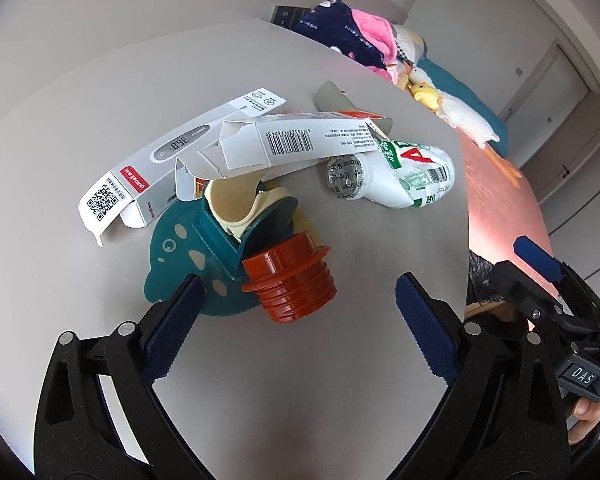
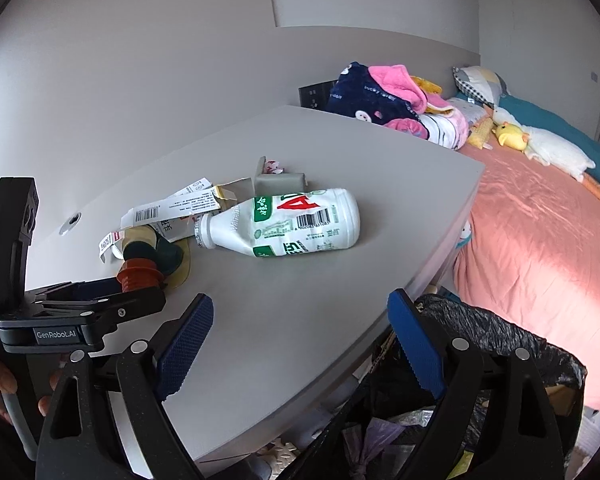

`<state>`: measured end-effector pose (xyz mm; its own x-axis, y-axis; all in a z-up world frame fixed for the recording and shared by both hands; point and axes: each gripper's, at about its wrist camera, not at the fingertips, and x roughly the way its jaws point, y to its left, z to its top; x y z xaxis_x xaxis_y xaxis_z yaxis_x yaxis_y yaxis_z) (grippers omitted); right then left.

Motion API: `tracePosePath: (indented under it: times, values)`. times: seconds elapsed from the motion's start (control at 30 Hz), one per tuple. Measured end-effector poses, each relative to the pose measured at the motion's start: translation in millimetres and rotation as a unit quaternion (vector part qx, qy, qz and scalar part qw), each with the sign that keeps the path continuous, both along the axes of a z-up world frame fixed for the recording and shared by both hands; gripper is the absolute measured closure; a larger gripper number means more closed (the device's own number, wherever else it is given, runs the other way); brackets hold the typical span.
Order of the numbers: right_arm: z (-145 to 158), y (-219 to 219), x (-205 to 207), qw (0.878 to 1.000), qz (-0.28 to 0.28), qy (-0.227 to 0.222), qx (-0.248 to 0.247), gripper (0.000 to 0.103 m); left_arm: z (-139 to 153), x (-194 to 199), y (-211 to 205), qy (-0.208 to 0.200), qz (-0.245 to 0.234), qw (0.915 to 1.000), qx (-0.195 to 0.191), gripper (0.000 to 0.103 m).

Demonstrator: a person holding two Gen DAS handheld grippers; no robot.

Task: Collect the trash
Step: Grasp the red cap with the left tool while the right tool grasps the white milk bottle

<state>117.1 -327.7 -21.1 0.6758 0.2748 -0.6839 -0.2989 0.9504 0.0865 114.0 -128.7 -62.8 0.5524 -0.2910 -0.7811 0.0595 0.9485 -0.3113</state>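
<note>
A pile of trash lies on the grey table [image 1: 284, 380]: a red-brown threaded cap [image 1: 290, 280], a teal and cream package [image 1: 184, 256], two flattened white cartons [image 1: 180, 148] and a crushed white bottle [image 1: 404, 176] on its side. My left gripper [image 1: 299, 282] is open, its fingers either side of the cap without touching it. My right gripper [image 2: 300, 298] is open and empty over the table's near edge, with the bottle [image 2: 292, 220] farther off. Below it on the right stands a bin with a black bag [image 2: 500, 332] holding rubbish.
A bed with a pink sheet [image 2: 540, 240] runs along the table's right side, with a pile of clothes [image 2: 380, 100] and plush toys [image 2: 540, 144] on it. A grey wall [image 2: 140, 80] backs the table. A small grey piece [image 2: 278, 180] lies behind the bottle.
</note>
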Motion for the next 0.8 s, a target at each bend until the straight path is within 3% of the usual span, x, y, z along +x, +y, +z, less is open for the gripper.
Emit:
tracePosePath:
  times: [0.1,0.17,0.3,0.53,0.8]
  values:
    - [3.0,10.2,5.6,1.000,0.015,-0.004,-0.013,0.014,0.6,1.2,3.1,0.000,0.003,1.0000,0.005,0.025]
    - [3.9,17.6,9.9,0.999,0.026,-0.005,-0.021,0.014,0.4,4.6,7.2,0.000,0.008,1.0000,0.003,0.040]
    - [3.6,33.6,17.3,0.998,0.052,-0.008,-0.044,0.014,-0.1,7.4,14.5,-0.001,0.004,0.9999,-0.009,0.058]
    - [-3.3,67.3,31.2,0.988,0.106,-0.011,-0.109,0.014,1.9,1.6,27.1,0.000,-0.001,1.0000,0.000,0.058]
    - [-19.3,101.2,50.2,0.964,0.147,-0.035,-0.220,0.014,5.1,3.3,53.6,0.003,0.023,0.9997,-0.002,0.058]
